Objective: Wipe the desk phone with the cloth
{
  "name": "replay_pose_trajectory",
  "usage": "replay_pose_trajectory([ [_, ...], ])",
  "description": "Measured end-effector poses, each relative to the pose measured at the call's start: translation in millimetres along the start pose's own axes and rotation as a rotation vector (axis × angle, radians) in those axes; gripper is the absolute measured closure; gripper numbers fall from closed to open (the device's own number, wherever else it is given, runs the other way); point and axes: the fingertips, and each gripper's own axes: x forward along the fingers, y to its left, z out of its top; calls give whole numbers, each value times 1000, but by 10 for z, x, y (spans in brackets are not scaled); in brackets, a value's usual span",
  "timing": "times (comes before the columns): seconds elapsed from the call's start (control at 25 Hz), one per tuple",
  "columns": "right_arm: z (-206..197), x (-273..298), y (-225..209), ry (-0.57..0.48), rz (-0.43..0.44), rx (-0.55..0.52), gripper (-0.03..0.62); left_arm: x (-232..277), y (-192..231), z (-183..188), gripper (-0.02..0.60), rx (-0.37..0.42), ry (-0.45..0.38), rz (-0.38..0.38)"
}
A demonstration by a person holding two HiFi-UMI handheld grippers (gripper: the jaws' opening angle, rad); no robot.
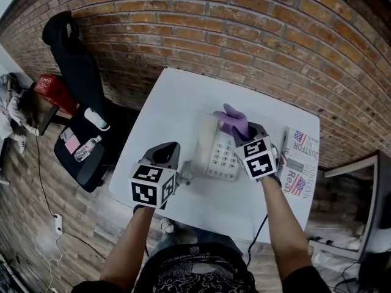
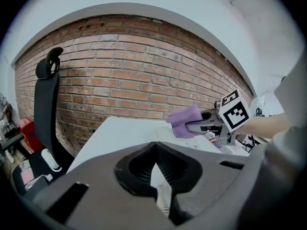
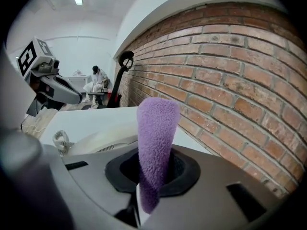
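Two ribbed black pads of the right gripper are clamped on a fuzzy purple cloth. It stands up out of them as a folded tongue in the right gripper view. In the head view the cloth's free end spreads past the jaw tips and lies over the far end of the white plastic desk phone, which sits near the middle of the white rectangular table. The right gripper itself is above the phone's right side, its marker cube towards the person.

The left gripper has its jaws together, meeting at the tips with nothing between them (only a sliver of white tabletop shows through the gap behind the tips). It is just beside the phone's near left corner, close to the coiled white handset cord. Whether it touches the table I cannot tell.

Further out, a printed paper with flag pictures lies flat on the table to the right of the phone, just beside the right gripper. A red-brown brick wall runs along the table's far edge. A black high-backed office chair stands left of the table, with a red box beyond it. In the right gripper view a person in white sits well away at the far end of the wall.
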Motion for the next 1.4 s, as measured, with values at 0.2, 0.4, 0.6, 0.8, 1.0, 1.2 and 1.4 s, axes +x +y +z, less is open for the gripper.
replay_pose_trajectory([
  [0.2,-99,23,152,34,-2,31,551,-54,31,-68,580,17,7,-45],
  [0.4,-204,-21,321,60,-9,64,551,-126,32,-151,580,25,12,-80],
  [0.6,-293,-97,473,77,-21,87,551,-199,12,-255,580,33,19,-111],
  [0.8,-374,-184,602,87,-34,114,551,-273,-12,-331,579,40,23,-136],
  [1.0,-447,-258,748,96,-42,132,551,-337,-35,-386,580,52,21,-162],
  [1.2,-528,-330,889,103,-51,157,551,-407,-52,-446,580,64,25,-185],
  [1.4,-600,-395,1041,114,-63,177,551,-484,-63,-473,580,82,22,-213],
])
